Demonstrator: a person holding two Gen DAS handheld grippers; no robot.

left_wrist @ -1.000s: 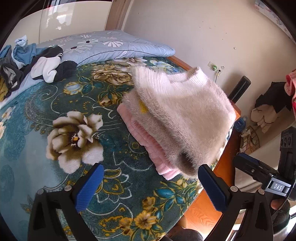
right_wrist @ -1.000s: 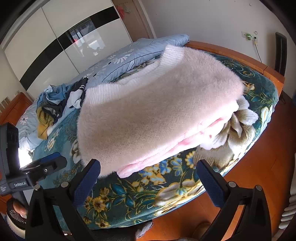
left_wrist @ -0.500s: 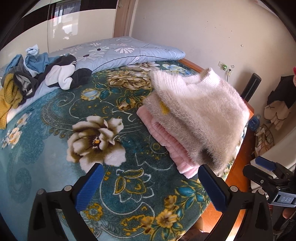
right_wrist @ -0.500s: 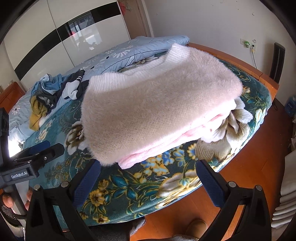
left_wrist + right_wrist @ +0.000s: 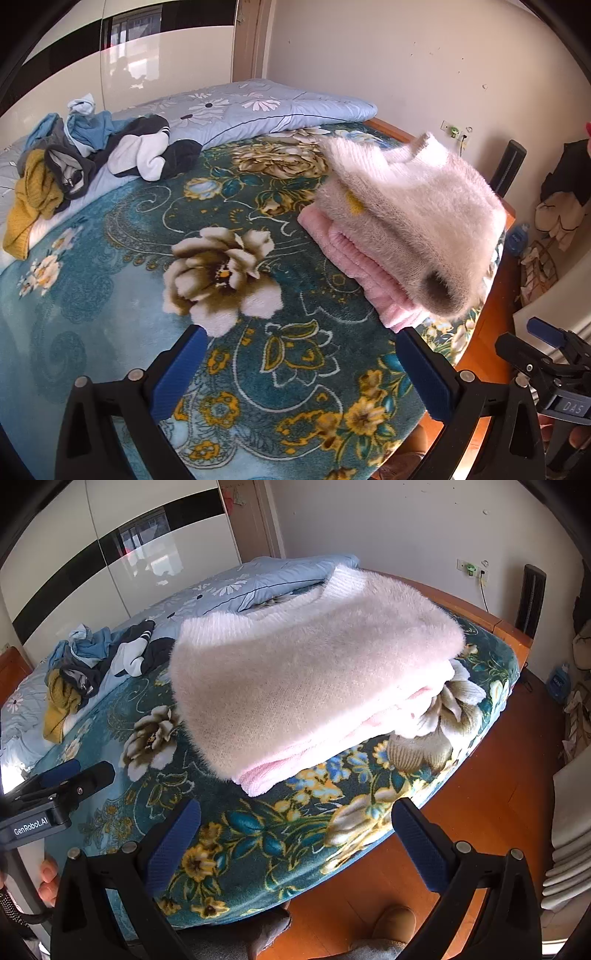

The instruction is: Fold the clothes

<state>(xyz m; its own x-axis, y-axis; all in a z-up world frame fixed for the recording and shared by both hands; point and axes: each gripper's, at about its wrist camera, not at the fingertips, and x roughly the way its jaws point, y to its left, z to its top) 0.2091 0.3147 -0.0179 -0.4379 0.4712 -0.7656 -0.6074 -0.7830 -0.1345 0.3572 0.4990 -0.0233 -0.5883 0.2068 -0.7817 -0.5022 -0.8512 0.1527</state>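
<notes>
A folded fluffy cream sweater (image 5: 413, 218) lies on top of a folded pink garment (image 5: 354, 254) near the bed's right edge; both also show in the right wrist view, the sweater (image 5: 310, 664) over the pink one (image 5: 280, 771). My left gripper (image 5: 299, 373) is open and empty, back from the stack over the floral blanket. My right gripper (image 5: 295, 838) is open and empty, off the bed's edge in front of the stack. A pile of unfolded clothes (image 5: 85, 162) lies at the far left of the bed.
The teal floral blanket (image 5: 147, 295) covers the bed, with a light blue quilt (image 5: 266, 107) at the back. The wooden bed frame (image 5: 491, 620) and wood floor (image 5: 498, 805) lie to the right. The other gripper shows at each view's edge.
Both grippers have drawn back from the folded stack, still open. The left view has swung left, showing more of the blanket and clothes pile.
</notes>
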